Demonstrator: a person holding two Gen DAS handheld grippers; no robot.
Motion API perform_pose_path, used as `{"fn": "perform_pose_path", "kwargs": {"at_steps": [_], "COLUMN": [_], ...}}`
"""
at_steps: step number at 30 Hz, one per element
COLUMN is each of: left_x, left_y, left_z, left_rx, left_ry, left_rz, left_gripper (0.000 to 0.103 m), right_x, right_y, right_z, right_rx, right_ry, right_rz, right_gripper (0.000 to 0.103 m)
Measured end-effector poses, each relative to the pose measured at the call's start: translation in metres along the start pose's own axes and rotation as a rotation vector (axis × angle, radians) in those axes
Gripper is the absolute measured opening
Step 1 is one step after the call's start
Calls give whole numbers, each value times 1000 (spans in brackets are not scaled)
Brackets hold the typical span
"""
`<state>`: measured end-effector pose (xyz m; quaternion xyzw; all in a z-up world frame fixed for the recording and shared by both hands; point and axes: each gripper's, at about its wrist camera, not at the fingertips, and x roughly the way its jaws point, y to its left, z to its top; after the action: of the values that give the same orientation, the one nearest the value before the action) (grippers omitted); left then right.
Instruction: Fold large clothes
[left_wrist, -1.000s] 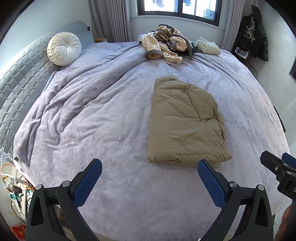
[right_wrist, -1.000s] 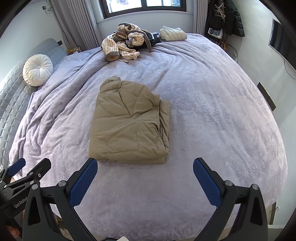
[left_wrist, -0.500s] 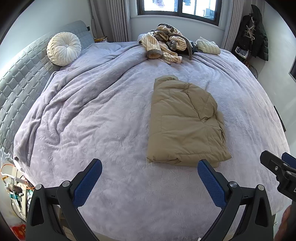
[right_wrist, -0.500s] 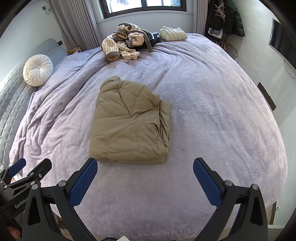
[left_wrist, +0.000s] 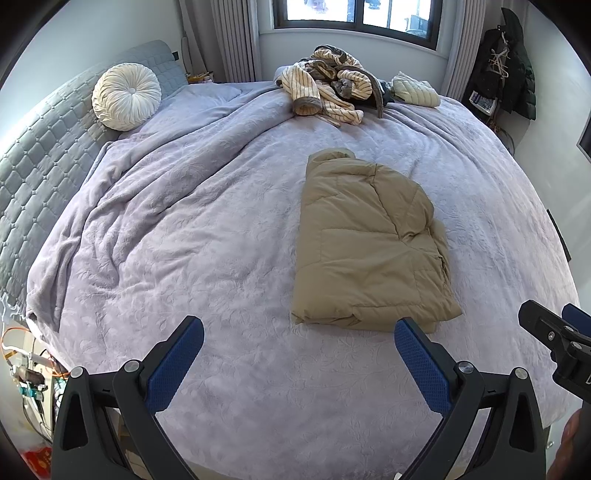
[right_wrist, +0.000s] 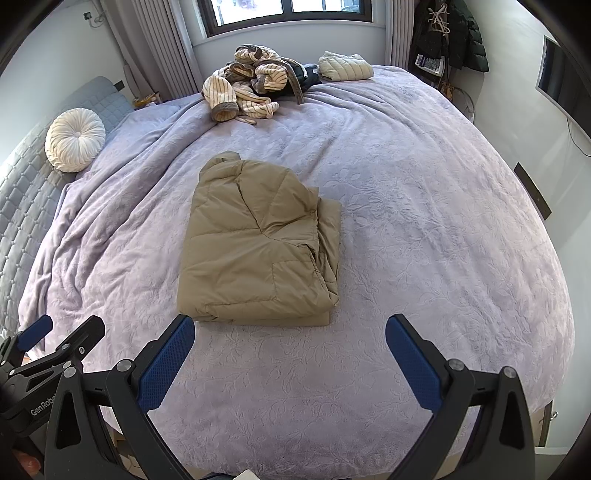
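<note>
tan quilted puffer jacket (right_wrist: 258, 247) folded mid-bed, toward near edge of lilac blanket (right_wrist: 424, 221); likely light, soft, slippery; best gripped at near hem corners. left gripper (left_wrist: 299, 363), right gripper (right_wrist: 290, 362): jaws wide, empty.

right gripper (left_wrist: 554, 332): cut off by frame edge beyond the right finger
dark hanging coats (right_wrist: 458, 37): detail too small

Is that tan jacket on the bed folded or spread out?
Folded. The tan jacket lies as a compact rectangle on the bed, layers stacked at its right edge.
</note>
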<state>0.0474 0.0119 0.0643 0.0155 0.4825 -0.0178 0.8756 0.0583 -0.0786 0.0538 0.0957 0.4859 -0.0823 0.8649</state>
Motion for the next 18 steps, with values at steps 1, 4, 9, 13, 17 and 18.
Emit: {"fn": "perform_pose_path", "kwargs": {"at_steps": [1,4,9,13,17,18], "left_x": [0,0,0,1,2,2], "left_y": [0,0,0,1,0,0], "left_z": [0,0,1,1,0,1], "left_rx": [0,0,0,-2,-1,0], "left_ry": [0,0,0,2,4,4], "left_rz": [0,0,0,-2,-5,-5], "left_gripper": [103,103,103,103,103,103], "right_x": [0,0,0,0,0,0], "right_y": [0,0,0,1,1,2], "right_z": [0,0,0,0,-1,-1], "right_rx": [1,0,0,-1,0,1], "right_ry": [0,1,1,1,0,0], "right_rz": [0,0,0,-1,-2,-2], "right_gripper": [103,103,103,103,103,103]}}
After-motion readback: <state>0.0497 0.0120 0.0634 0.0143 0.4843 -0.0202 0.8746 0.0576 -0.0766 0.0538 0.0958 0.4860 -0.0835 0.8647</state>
